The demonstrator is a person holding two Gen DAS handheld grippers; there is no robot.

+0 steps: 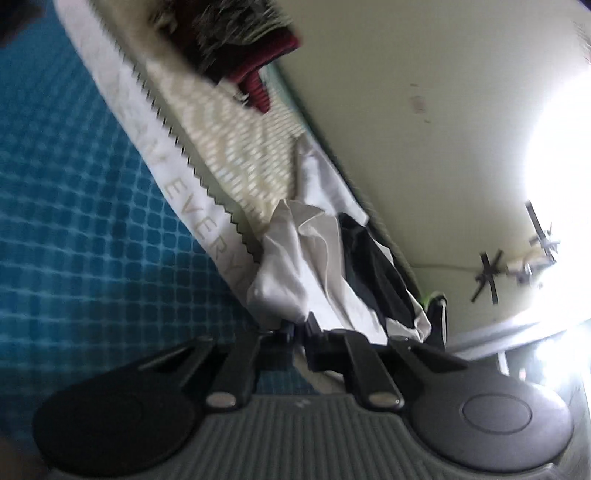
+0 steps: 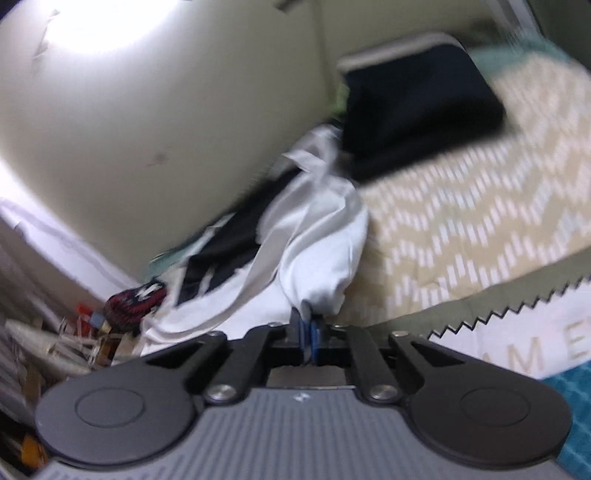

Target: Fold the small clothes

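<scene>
Your left gripper (image 1: 299,328) and right gripper (image 2: 308,325) each pinch the white garment (image 2: 317,236) thinly; tugging apart above the bed (image 2: 480,206) could slip it free

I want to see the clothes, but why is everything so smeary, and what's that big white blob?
Left wrist view: motion blur smears the zigzag blanket; window glare washes out the right edge. Right wrist view: blur softens the white garment; glare burns out the top left; fisheye bends the wall.

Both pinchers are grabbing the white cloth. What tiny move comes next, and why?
Probably lift and draw the two apart a little. The left gripper and right gripper are both shut on the white garment, which hangs bunched and wrinkled over the patterned blanket; it needs spreading flat before any fold.
</scene>
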